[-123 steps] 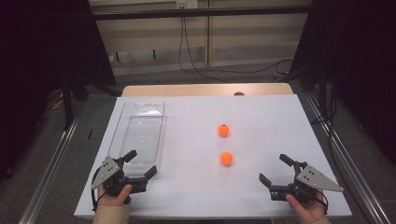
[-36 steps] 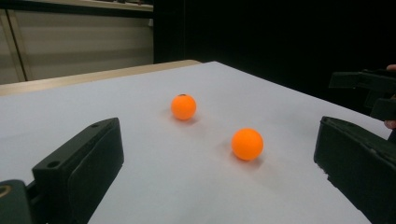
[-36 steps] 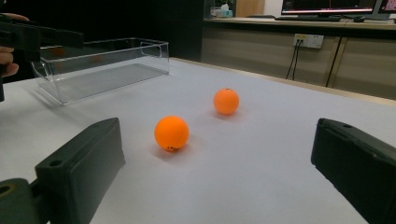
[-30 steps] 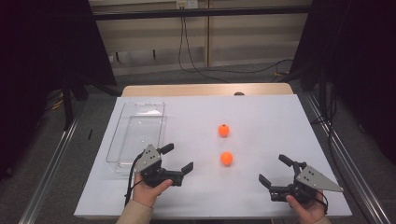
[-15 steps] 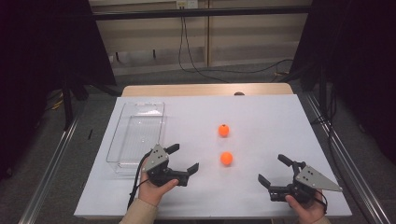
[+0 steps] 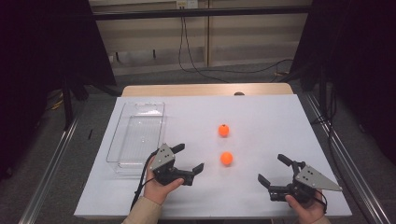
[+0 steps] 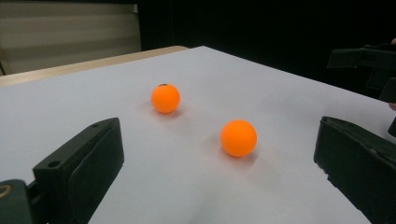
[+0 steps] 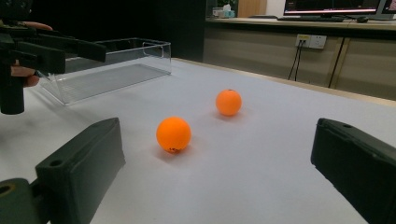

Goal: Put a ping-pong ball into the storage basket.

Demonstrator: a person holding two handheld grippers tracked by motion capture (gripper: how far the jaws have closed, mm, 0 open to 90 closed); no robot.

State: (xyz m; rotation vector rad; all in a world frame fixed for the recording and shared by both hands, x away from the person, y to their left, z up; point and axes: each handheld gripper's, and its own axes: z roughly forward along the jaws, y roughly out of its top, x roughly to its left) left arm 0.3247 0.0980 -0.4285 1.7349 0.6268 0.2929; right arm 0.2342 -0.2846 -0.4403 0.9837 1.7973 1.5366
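The left gripper (image 6: 190, 157) has its jaws spread wide, the near ball (image 6: 226, 158) just ahead of them; the right gripper (image 6: 273, 169) likewise gapes, empty.

Your two orange balls, the nearer ball (image 6: 226, 158) resting mid-tabletop, the farther ball (image 6: 223, 130) just beyond it, apart, its dark spot up.

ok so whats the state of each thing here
left gripper: open, empty, jaws facing the near ball
right gripper: open, empty, low by the table's near edge
near ball: loose on the table, untouched
far ball: loose on the table, untouched
tray: upright, empty
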